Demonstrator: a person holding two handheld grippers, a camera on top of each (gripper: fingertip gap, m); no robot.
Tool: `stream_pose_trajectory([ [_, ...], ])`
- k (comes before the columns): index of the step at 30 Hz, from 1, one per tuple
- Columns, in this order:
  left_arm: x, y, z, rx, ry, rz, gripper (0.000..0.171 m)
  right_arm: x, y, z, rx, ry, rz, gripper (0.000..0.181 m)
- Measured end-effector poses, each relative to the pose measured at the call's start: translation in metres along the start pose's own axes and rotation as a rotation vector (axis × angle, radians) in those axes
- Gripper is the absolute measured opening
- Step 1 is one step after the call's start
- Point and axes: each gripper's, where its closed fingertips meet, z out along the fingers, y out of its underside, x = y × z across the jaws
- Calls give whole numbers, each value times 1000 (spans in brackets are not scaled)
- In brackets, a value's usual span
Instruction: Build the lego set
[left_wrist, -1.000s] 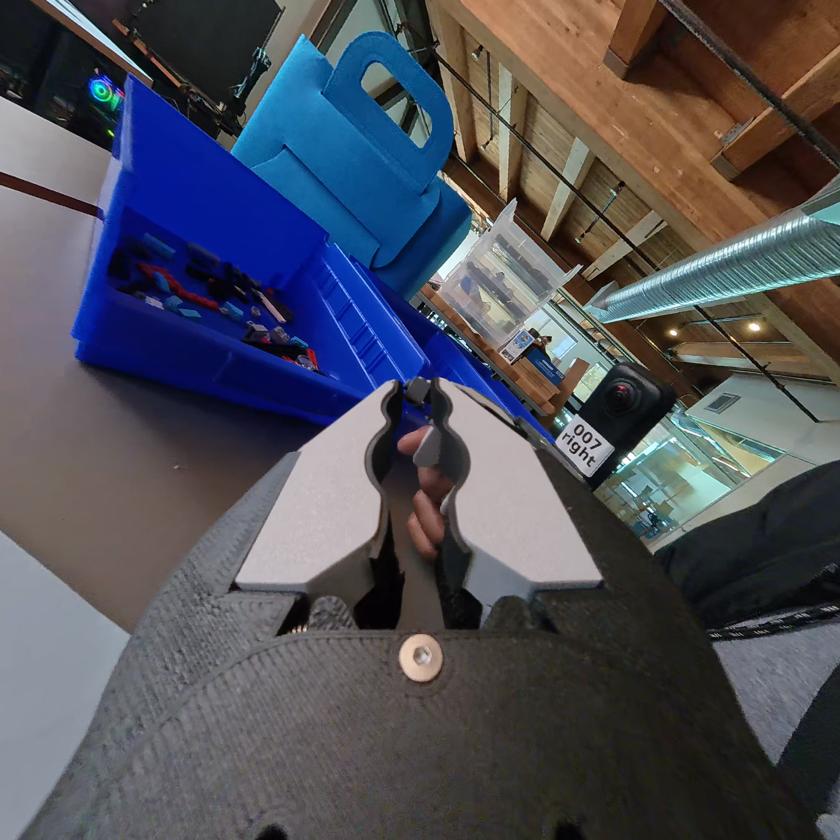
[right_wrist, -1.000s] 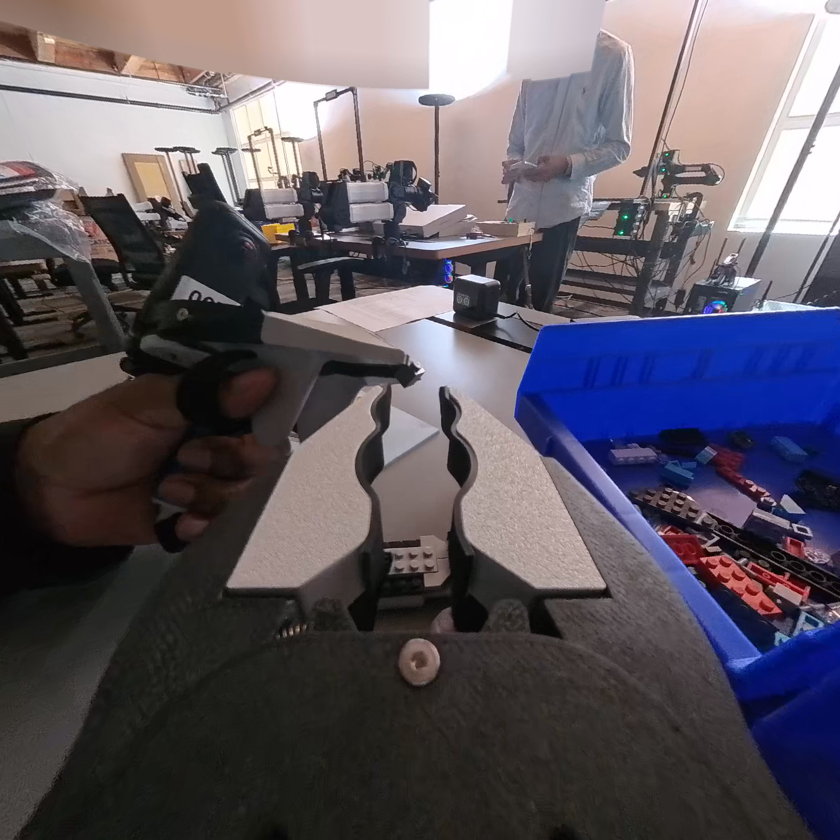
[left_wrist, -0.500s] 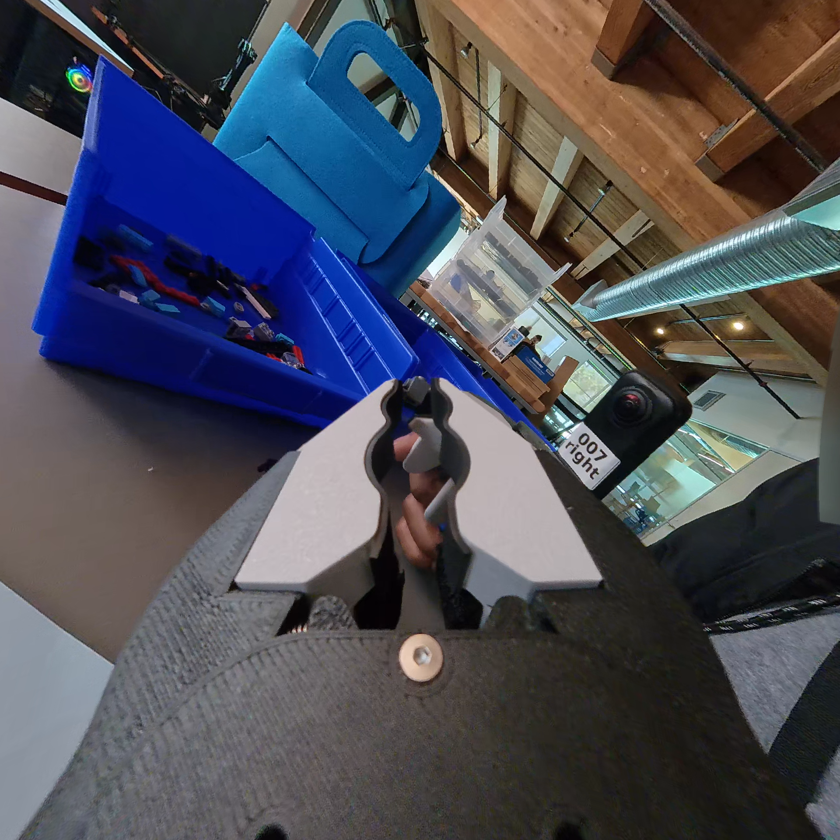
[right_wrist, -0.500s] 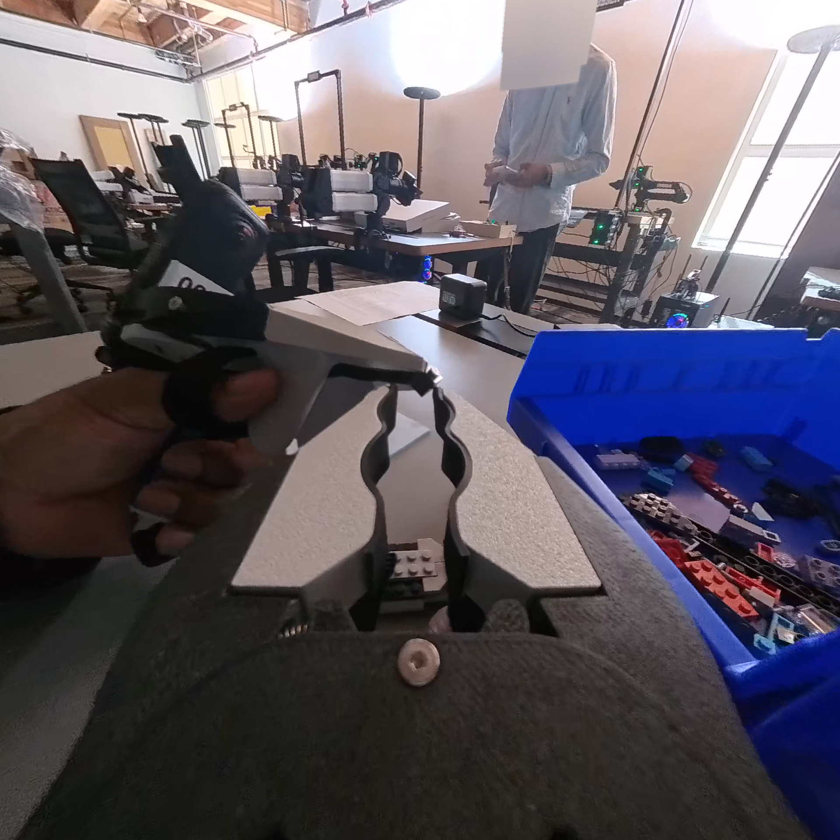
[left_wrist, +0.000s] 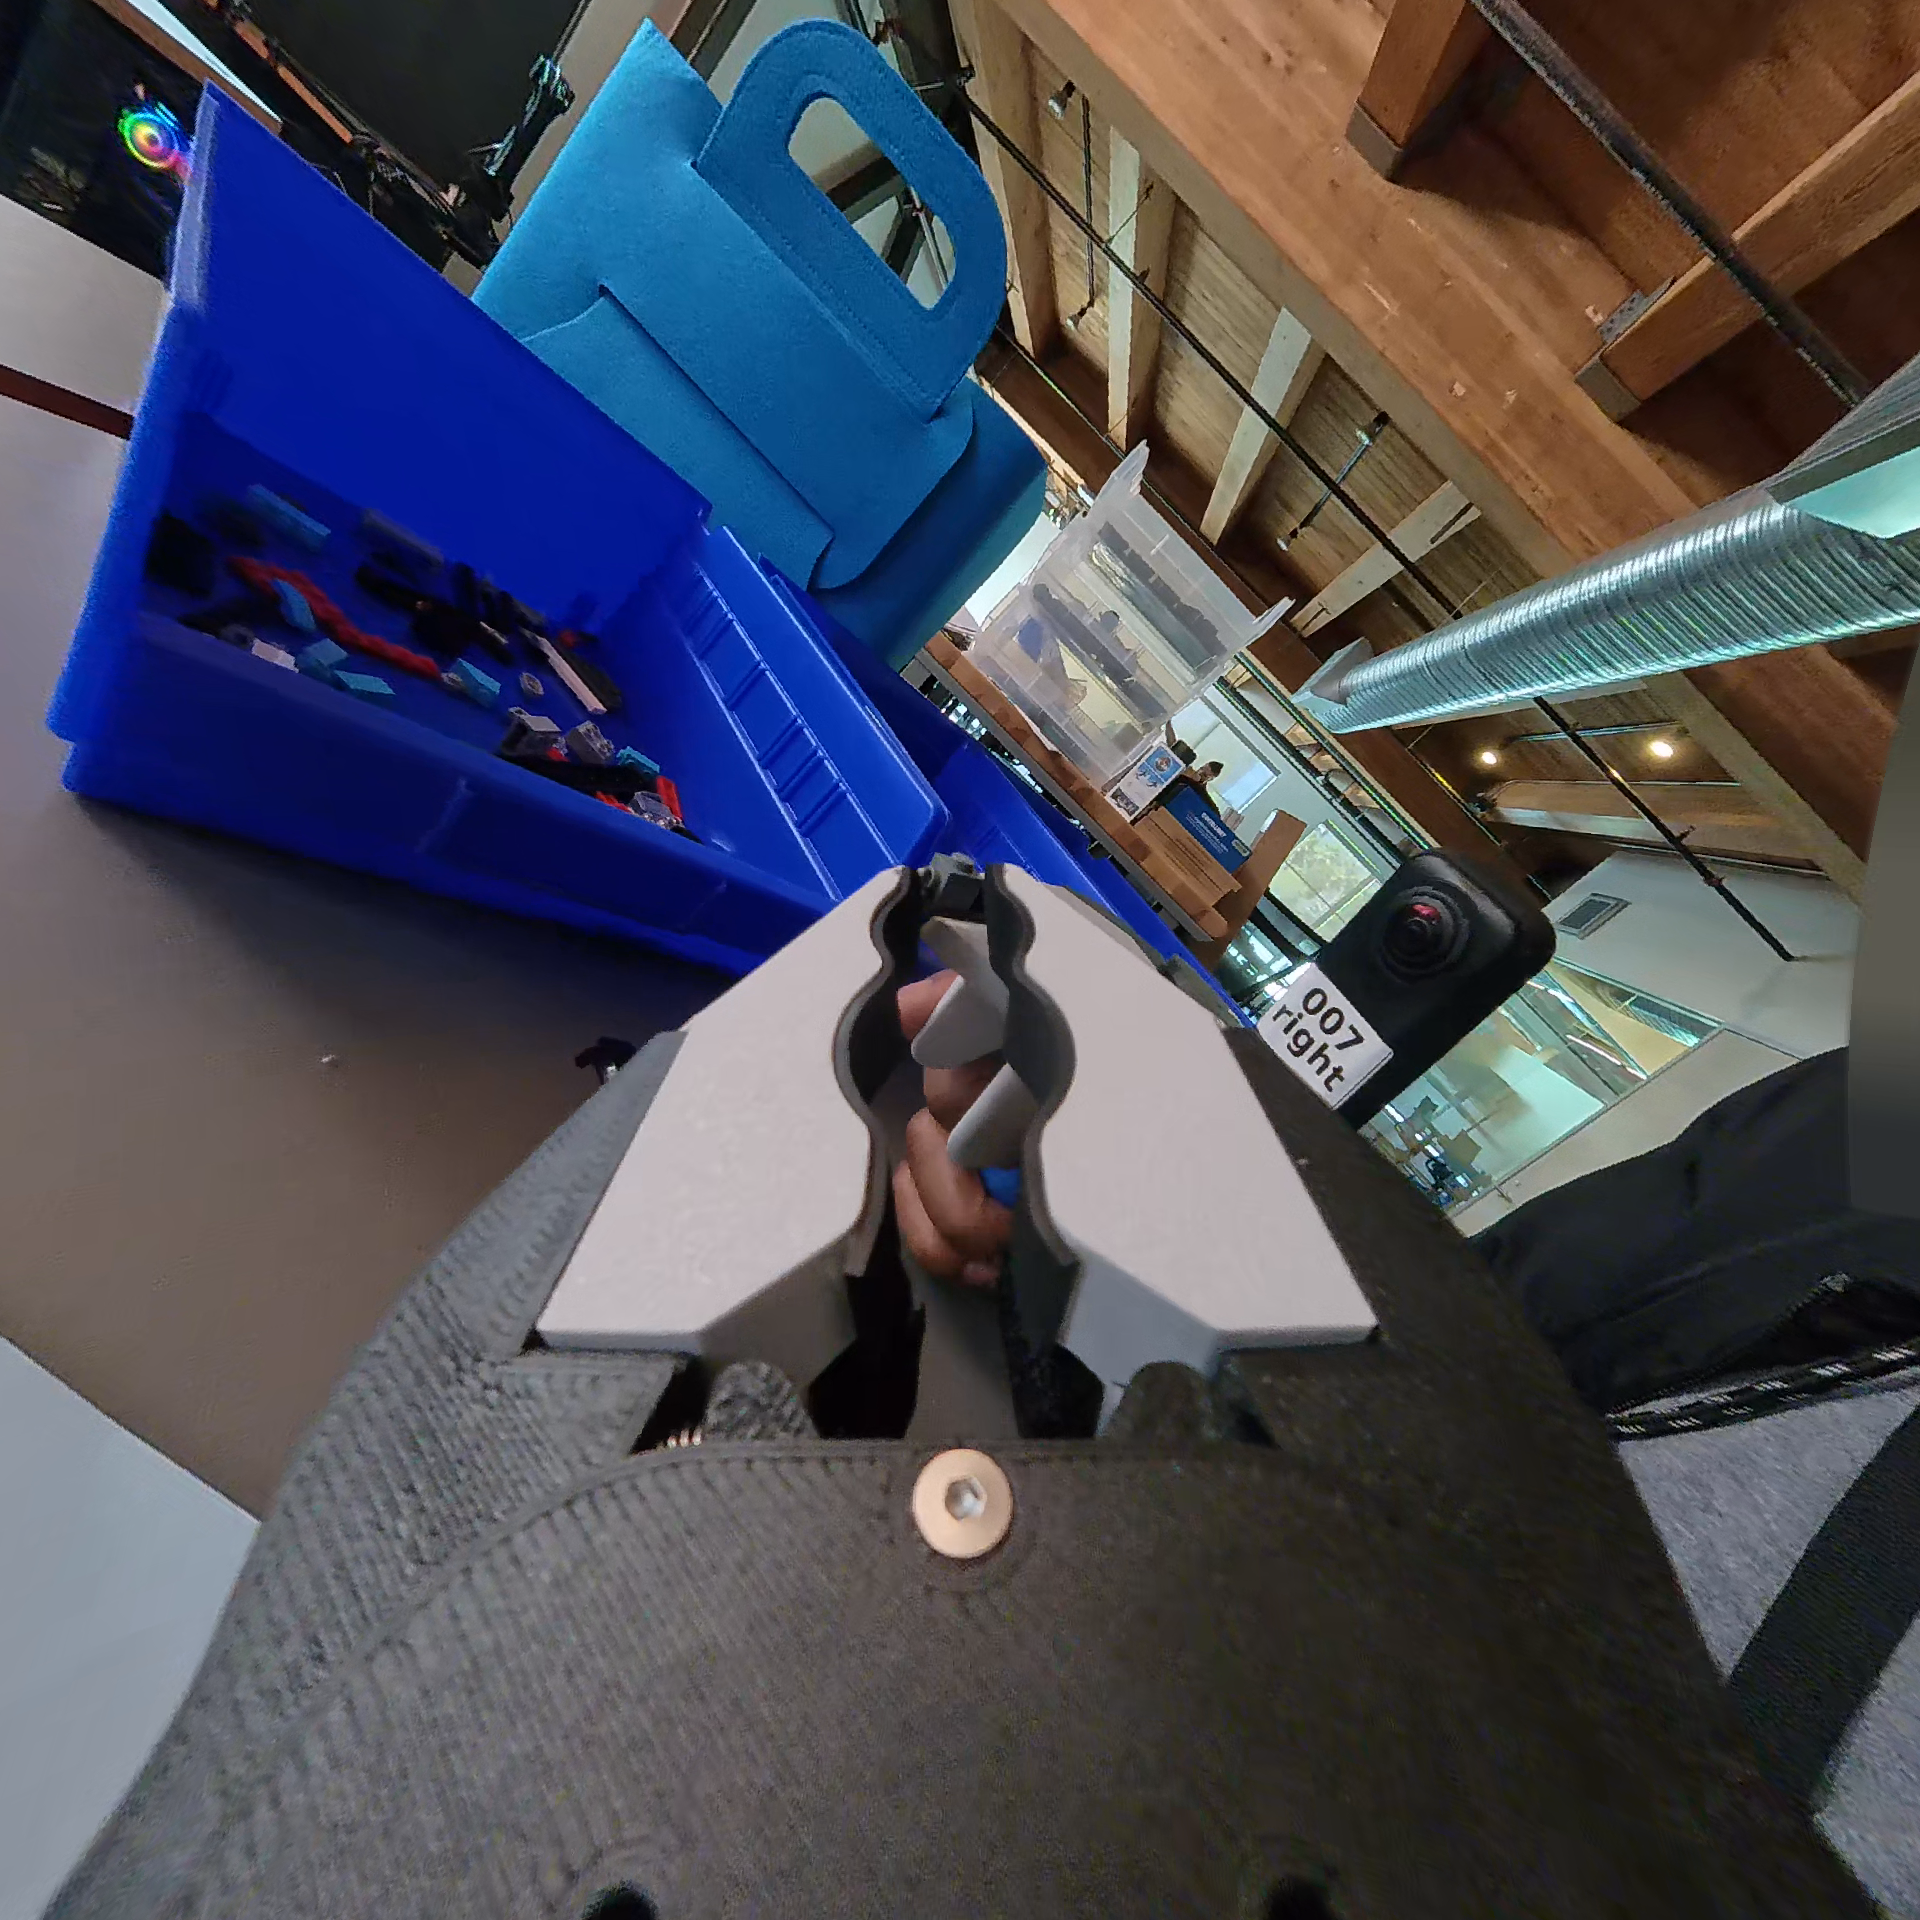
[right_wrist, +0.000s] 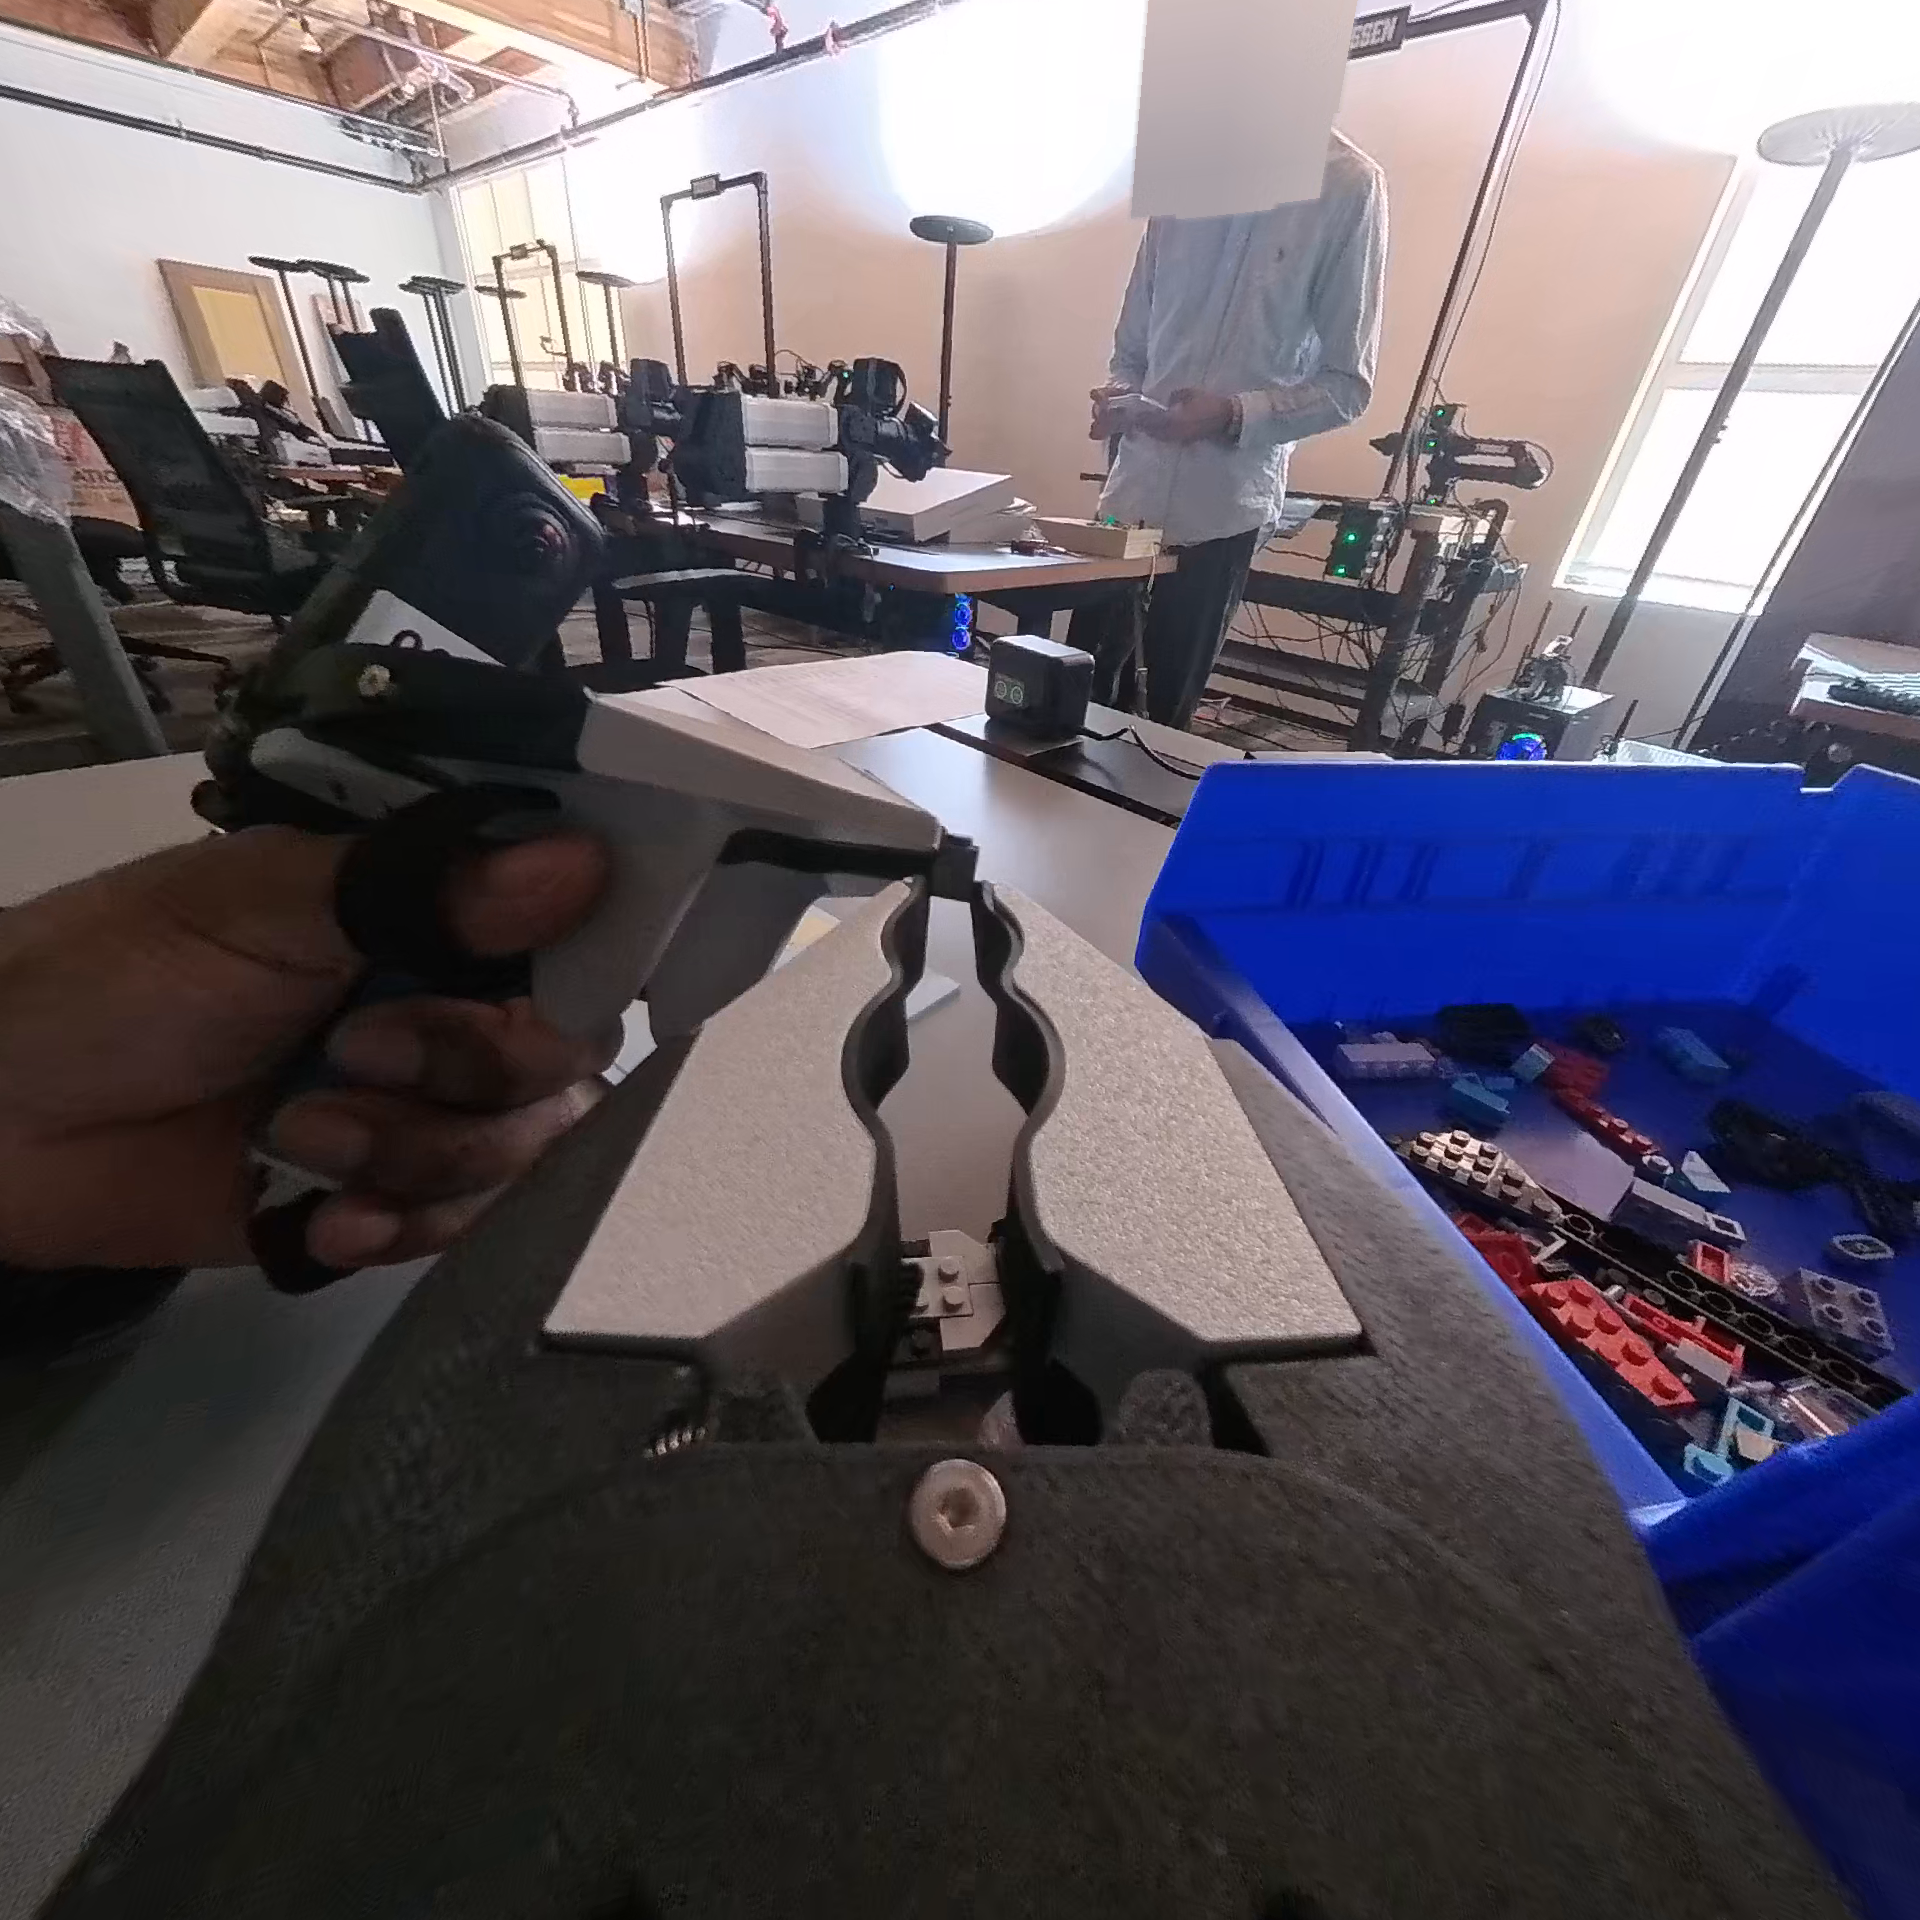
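my left tool (left_wrist: 954, 896): grey wavy-edged fingers, black textured body, silver screw
my right tool (right_wrist: 948, 902): same grey fingers, black body

Left wrist view: rides low behind its own grey two-finger left gripper (left_wrist: 951, 883), strongly tilted, facing up and across the brown tabletop (left_wrist: 208, 1039) toward the wooden ceiling; close on the fingers. Right wrist view: sits behind the grey right gripper (right_wrist: 951, 894), near level, facing across the table into the workshop. Shared ground: the open blue plastic bin of loose bricks (left_wrist: 343, 769) (right_wrist: 1455, 935), and each camera catches the other gripper, the two tips meeting on a small dark piece (left_wrist: 954, 871) (right_wrist: 954, 862)
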Motion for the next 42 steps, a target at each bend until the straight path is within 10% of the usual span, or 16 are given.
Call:
stream_pose_trajectory([
  [19, -11, 8, -1, -104, -78, 75, 10, -5, 15, -1, -102, -59, -57, 19],
  [28, -18, 3, -5, -100, -113, 79, 11, 25, 75, -19, -498, -107, 199, 65],
  [42, -10, 10, -12, -201, -85, 151, 11, -11, 103, -60, -736, -344, -35, 60],
])
